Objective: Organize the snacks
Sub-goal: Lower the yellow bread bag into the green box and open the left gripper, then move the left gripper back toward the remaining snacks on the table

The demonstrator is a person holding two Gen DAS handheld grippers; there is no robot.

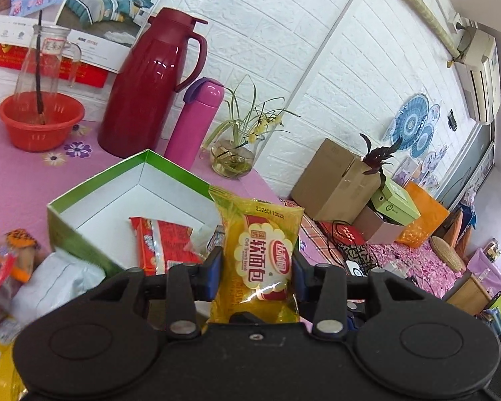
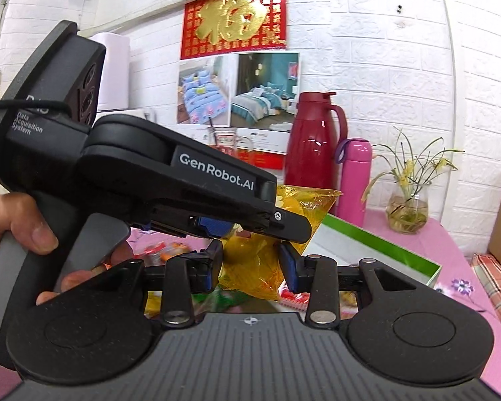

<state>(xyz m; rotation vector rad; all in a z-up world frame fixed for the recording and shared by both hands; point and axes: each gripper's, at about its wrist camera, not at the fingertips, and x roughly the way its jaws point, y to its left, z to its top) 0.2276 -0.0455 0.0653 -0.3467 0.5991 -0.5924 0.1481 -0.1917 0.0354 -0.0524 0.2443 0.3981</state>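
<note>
My left gripper [image 1: 255,267] is shut on a yellow soft-bread packet [image 1: 262,250] and holds it upright above the near edge of an open green-and-white box [image 1: 97,183]. A red snack packet [image 1: 163,244] lies inside the box. In the right wrist view the left gripper [image 2: 250,224] crosses from the left with the same yellow packet [image 2: 304,207] in it. My right gripper [image 2: 250,264] sits just below and behind it; the packet's lower end [image 2: 250,267] hangs between its fingers, which stand apart on either side of it. The box [image 2: 384,244] lies to the right.
A red thermos jug [image 1: 150,83], a pink bottle [image 1: 197,117], a glass vase with a plant [image 1: 233,157] and a red bowl [image 1: 40,123] stand behind the box on the pink tablecloth. More snack packets [image 1: 56,280] lie at the left. Cardboard boxes [image 1: 334,180] stand beyond the table.
</note>
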